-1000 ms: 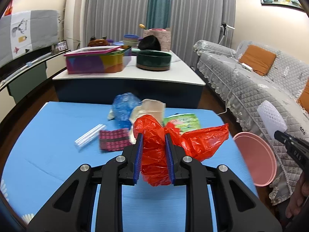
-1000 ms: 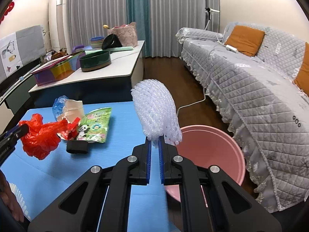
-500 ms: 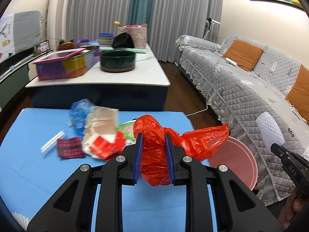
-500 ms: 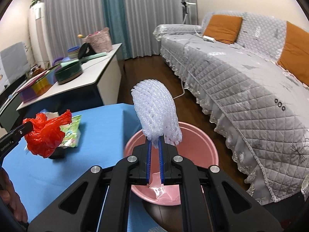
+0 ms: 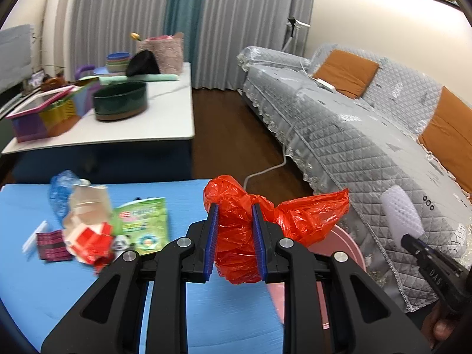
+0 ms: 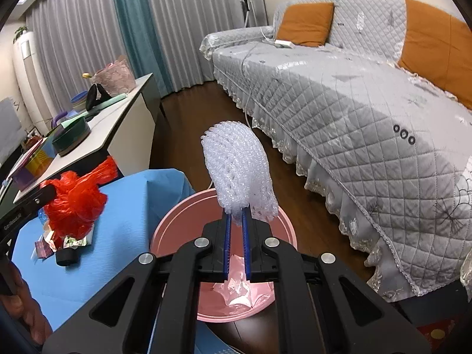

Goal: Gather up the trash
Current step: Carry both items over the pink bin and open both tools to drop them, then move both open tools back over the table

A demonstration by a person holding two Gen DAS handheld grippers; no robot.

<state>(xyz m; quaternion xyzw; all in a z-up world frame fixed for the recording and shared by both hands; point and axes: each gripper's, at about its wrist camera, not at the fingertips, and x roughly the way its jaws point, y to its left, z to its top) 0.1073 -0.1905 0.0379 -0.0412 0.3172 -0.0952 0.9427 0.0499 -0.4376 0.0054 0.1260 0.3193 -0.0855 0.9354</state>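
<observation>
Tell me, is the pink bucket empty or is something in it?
Not empty. The pink bucket has a crumpled clear plastic piece at the bottom, seen from the right wrist.

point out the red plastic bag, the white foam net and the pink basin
red plastic bag (image 5: pixel 236 244), left wrist view, crumpled middle between the pads
white foam net (image 6: pixel 239 171), right wrist view, centre of the mesh
pink basin (image 6: pixel 180 221), right wrist view, left inner wall

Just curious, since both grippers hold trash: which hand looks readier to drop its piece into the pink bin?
Right, probably. The right gripper, shut on the foam net, hangs above the pink bin. The left gripper, with the red bag, is over the blue table.
</observation>
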